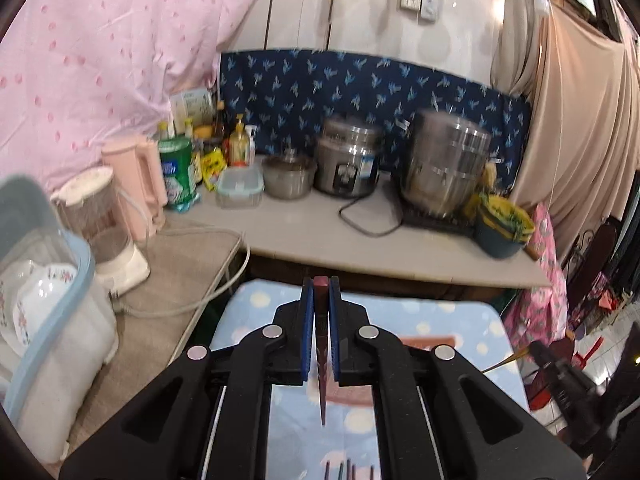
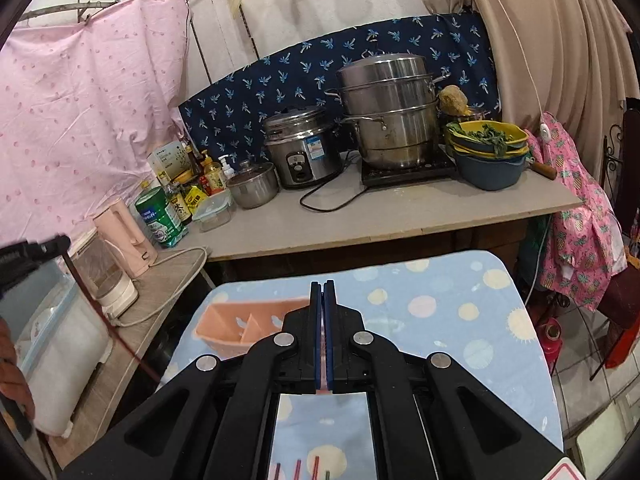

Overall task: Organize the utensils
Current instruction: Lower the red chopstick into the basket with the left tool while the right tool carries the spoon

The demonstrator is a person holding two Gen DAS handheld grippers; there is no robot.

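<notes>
My left gripper (image 1: 321, 286) is shut on a dark red chopstick (image 1: 321, 364) that runs back between the blue pads and hangs toward the table. The same chopstick (image 2: 105, 322) shows in the right wrist view as a thin red rod slanting down from the left gripper (image 2: 60, 242). My right gripper (image 2: 322, 286) is shut, and I cannot tell if anything thin is between its pads. It hovers over the blue dotted tablecloth (image 2: 440, 312), beside a pink divided utensil tray (image 2: 244, 326). Several chopstick tips (image 2: 306, 468) lie at the near edge, also seen in the left wrist view (image 1: 348, 470).
A counter (image 1: 360, 240) behind holds a rice cooker (image 1: 346, 164), a steel steamer pot (image 1: 446, 164), a small pot (image 1: 288, 174), bottles and stacked bowls (image 1: 502, 228). On the left stand a dish box (image 1: 44, 300), a blender (image 1: 106, 228) and a pink kettle (image 1: 142, 184).
</notes>
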